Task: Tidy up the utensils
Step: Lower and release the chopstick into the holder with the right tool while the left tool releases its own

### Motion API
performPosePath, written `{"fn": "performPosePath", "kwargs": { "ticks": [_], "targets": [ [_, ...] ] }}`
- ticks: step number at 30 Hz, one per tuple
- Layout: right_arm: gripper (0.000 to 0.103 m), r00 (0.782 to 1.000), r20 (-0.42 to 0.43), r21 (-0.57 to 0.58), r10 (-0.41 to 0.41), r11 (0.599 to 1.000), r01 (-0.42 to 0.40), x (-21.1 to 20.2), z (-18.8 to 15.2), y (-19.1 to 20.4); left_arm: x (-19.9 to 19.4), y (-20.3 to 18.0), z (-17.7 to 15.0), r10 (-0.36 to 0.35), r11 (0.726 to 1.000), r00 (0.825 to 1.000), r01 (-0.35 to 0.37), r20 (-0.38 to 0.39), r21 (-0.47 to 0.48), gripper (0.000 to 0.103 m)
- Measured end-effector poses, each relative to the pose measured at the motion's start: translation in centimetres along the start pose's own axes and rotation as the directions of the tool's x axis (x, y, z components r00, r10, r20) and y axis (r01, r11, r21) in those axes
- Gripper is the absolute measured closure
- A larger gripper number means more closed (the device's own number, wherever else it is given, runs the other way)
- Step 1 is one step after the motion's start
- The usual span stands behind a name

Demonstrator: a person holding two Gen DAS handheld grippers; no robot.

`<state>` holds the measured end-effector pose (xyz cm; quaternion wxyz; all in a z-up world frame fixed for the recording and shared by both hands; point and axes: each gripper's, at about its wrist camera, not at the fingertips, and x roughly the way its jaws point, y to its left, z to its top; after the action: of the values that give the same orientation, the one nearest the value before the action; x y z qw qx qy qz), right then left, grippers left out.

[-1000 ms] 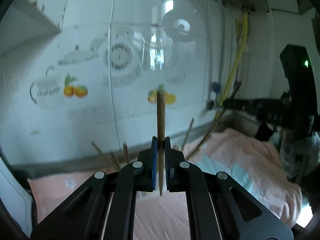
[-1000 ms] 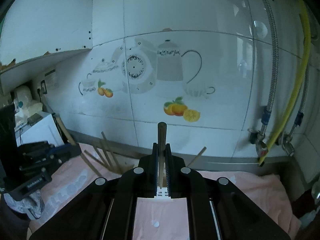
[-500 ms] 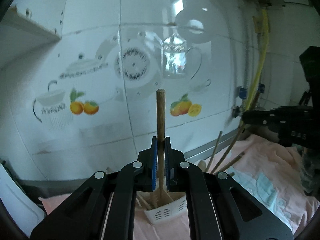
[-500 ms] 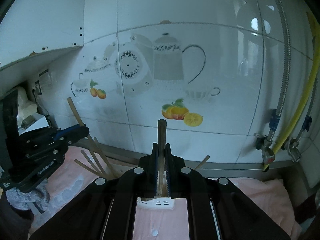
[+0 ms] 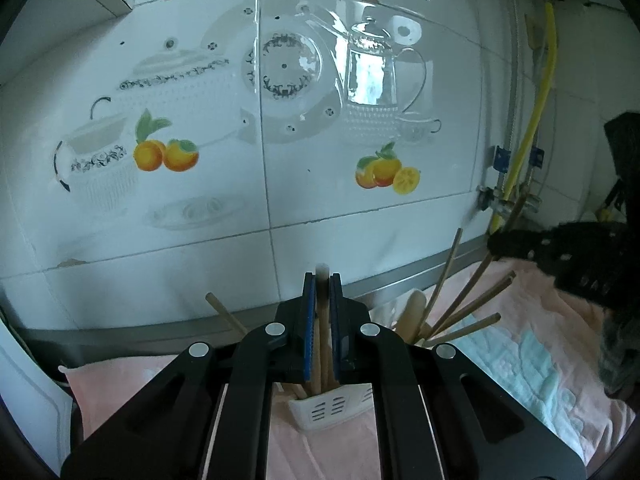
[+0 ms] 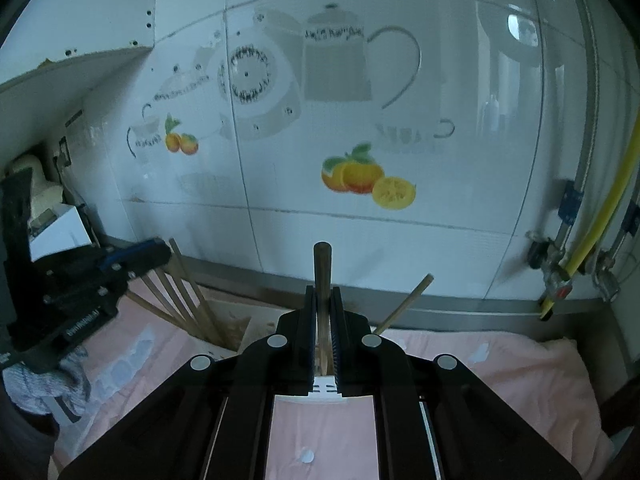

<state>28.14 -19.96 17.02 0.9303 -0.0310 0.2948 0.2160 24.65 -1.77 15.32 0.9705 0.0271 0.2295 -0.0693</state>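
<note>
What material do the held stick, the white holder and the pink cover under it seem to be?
Stick in the left gripper: probably wood or bamboo, matte brown with a pale cut end. Holder: likely plastic, smooth white with moulded slots. Cover: soft cloth, wrinkled and slightly fuzzy.

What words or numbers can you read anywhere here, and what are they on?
Nothing reads clearly.
White lettering on the left gripper body, in the right wrist view: too blurred to read.
Pale marks on the right gripper body, in the left wrist view: too dark and blurred to read.
Black band on the painted teapot on the wall tile: a squiggly pattern, not readable words.
</note>
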Motion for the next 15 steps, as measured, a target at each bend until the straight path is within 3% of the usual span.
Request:
{"fn": "performPosePath", "kwargs": {
  "ticks": [6,8,15],
  "targets": [
    [0.095,1.0,-0.009,0.017,0.002,1.0,-0.002,0.4,-0.4,-0.2,-0.8,-0.2,0.1,0.003,1.0,1.0,-0.003,0.014,0.011,0.093],
    [0.094,1.0,0.001,0.022,0.003,1.0,-0.003,0.0,-0.3,-0.2,-1.2,-0.3,0.0,0.003,1.0,1.0,-0.003,0.019,0.011,0.081],
    [0.08,0.999,0.042,0.01,-0.009,1.0,0.008,-2.4,-0.5,0.4,-3.0,-0.9,-0.2,-0.002,1.0,0.999,0.001,0.042,0.024,0.066]
  ]
}}
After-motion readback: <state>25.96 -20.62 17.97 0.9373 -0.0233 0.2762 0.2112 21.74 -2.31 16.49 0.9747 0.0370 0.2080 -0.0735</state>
